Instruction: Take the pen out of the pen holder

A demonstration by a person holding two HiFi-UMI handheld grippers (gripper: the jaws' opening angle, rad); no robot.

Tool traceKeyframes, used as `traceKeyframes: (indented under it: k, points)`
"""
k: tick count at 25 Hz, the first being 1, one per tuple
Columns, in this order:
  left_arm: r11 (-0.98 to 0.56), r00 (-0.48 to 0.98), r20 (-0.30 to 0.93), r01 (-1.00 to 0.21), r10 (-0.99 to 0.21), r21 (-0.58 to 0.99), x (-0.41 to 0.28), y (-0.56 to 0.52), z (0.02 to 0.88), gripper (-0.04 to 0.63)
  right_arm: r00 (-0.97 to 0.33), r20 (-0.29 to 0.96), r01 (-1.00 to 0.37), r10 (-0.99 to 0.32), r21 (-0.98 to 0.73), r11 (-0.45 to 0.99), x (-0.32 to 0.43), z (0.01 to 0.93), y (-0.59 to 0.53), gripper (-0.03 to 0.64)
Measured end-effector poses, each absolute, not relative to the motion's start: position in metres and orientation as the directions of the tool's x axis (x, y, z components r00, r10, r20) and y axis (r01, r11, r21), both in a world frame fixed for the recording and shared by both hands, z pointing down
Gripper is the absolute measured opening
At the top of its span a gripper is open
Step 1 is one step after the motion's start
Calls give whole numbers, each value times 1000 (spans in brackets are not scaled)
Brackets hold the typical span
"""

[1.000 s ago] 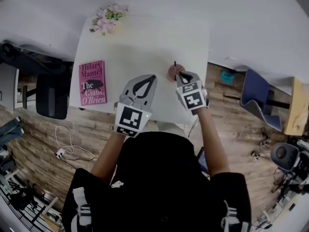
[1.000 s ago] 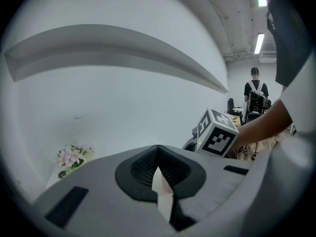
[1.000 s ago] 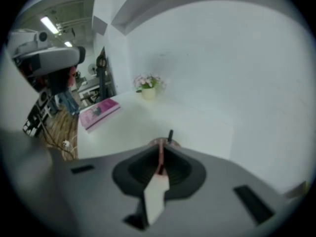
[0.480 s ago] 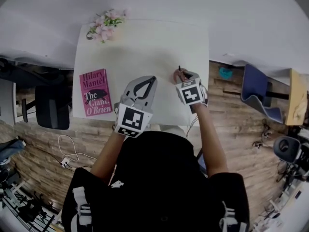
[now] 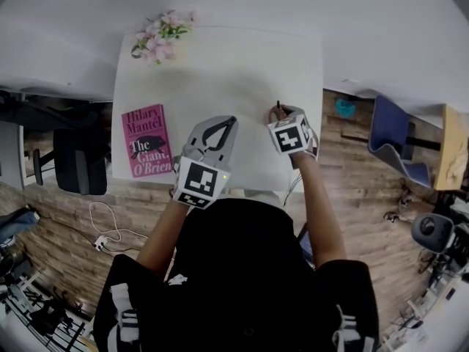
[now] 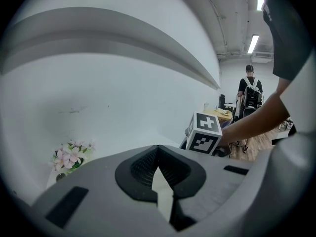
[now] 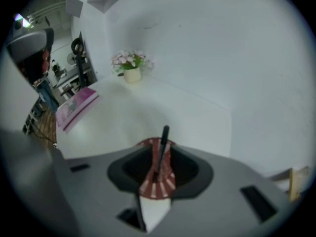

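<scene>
At the table's right edge stands a red pen holder (image 5: 273, 114) with a black pen (image 5: 278, 105) sticking up out of it. My right gripper (image 5: 283, 114) is right at the holder. In the right gripper view the jaws stand nearly together around the pen (image 7: 164, 135), with the red-and-white striped holder (image 7: 157, 184) showing through the narrow gap. My left gripper (image 5: 230, 121) hovers over the table's front middle, shut and empty; in its own view the left gripper (image 6: 159, 154) points at the wall.
A pink book (image 5: 146, 139) lies at the table's (image 5: 220, 64) left edge and a small pot of pink flowers (image 5: 157, 39) stands at the far left corner. A black chair (image 5: 73, 160) is left of the table, a blue chair (image 5: 392, 141) right. A person (image 6: 251, 90) stands far off.
My right gripper has edged forward onto the pen holder. The left gripper has stayed where it was; most of the shift comes from the head turning.
</scene>
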State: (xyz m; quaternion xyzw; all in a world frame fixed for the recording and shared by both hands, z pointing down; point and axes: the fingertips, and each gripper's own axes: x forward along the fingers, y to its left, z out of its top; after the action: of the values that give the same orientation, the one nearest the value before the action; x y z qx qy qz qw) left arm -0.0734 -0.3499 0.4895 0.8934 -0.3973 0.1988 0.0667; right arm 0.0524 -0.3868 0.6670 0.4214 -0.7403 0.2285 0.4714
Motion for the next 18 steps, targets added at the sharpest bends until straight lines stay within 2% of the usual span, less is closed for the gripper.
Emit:
traceKeyframes:
  k: [7, 11, 18]
  points:
    - [-661, 591, 413, -749, -693, -35, -81, -353, 492, 20, -159, 905, -836, -394, 89, 541, 55, 673, -389, 117]
    - [-658, 589, 412, -752, -696, -37, -83, -355, 493, 20, -149, 904, -829, -401, 107, 548, 56, 673, -390, 83]
    - [-657, 587, 408, -752, -699, -43, -80, -351, 492, 20, -167, 893, -830, -418, 102, 549, 56, 667, -389, 67]
